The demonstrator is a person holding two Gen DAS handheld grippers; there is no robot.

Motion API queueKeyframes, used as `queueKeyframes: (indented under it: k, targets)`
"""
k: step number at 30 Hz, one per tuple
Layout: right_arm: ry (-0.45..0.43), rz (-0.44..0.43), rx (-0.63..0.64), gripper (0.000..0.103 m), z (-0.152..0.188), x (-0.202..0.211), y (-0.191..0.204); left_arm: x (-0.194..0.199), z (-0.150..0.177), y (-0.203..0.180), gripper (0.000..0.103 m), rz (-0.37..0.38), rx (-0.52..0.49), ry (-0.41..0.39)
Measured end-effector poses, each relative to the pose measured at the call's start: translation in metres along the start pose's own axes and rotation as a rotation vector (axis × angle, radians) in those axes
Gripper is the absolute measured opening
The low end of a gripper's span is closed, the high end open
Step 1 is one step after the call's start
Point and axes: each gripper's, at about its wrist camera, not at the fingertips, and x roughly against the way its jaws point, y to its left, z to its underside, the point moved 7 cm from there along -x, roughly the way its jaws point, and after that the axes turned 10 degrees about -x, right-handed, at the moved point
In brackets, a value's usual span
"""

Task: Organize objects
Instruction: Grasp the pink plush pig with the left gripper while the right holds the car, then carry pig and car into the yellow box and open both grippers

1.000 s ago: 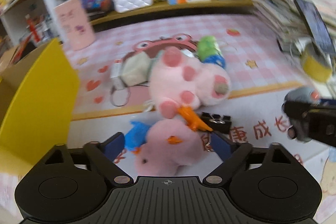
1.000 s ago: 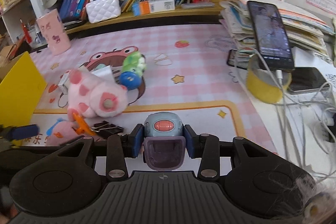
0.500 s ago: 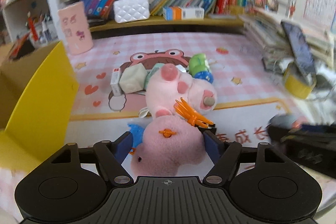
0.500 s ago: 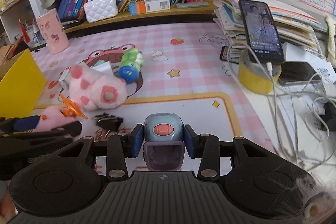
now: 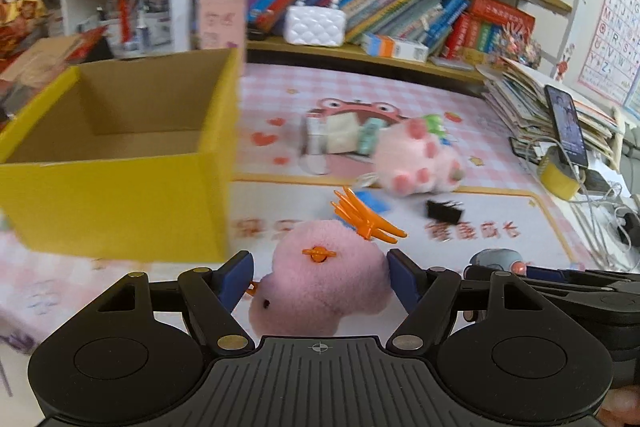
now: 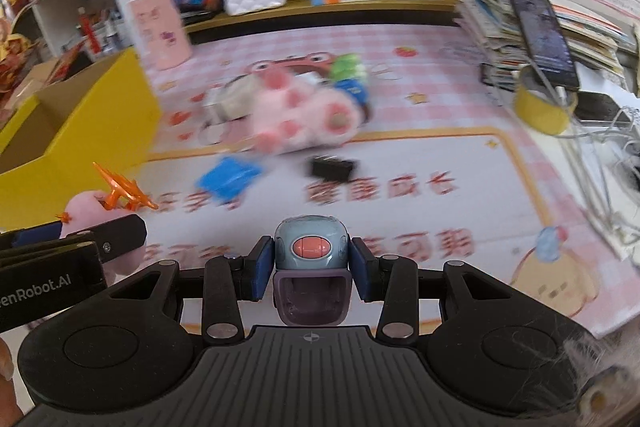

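The yellow cardboard box (image 5: 120, 163), which a second ago showed only as a wall at the far left of the left wrist view, now fills that side with its open, bare interior facing the camera, so the carry has swung toward it and a drop looks near. To the right of the box, the big pink paw-shaped plush (image 5: 416, 163) lies on the pink checked mat (image 5: 500, 227) where it was, with the blue packet (image 6: 230, 179) and the black binder clip (image 6: 332, 167) in front of it. The left gripper (image 5: 320, 279) is clamped on the small pink plush toy (image 5: 320, 279) with the orange plastic piece (image 5: 368, 223); half a second ago that toy was pressed against the bigger plush, and now it is lifted clear and just right of the box's near corner. The right gripper (image 6: 309, 275), further right of the box, keeps its fingers closed on the small blue-grey robot toy (image 6: 310, 251), held off the mat and next in line for the box, I judge.
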Motion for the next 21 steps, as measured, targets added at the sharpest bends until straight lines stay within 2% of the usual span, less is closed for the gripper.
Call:
queueKeyframes:
  k: [14, 21]
  targets:
    - [-0.008, -0.139, 0.184, 0.038, 0.085, 0.029, 0.155, 0.082, 0.059, 0.125, 0.073, -0.124, 0.067, -0.029]
    - [-0.019, -0.18, 0.244, 0.038, 0.104, 0.041, 0.199, 0.104, 0.075, 0.162, 0.073, -0.152, 0.103, -0.043]
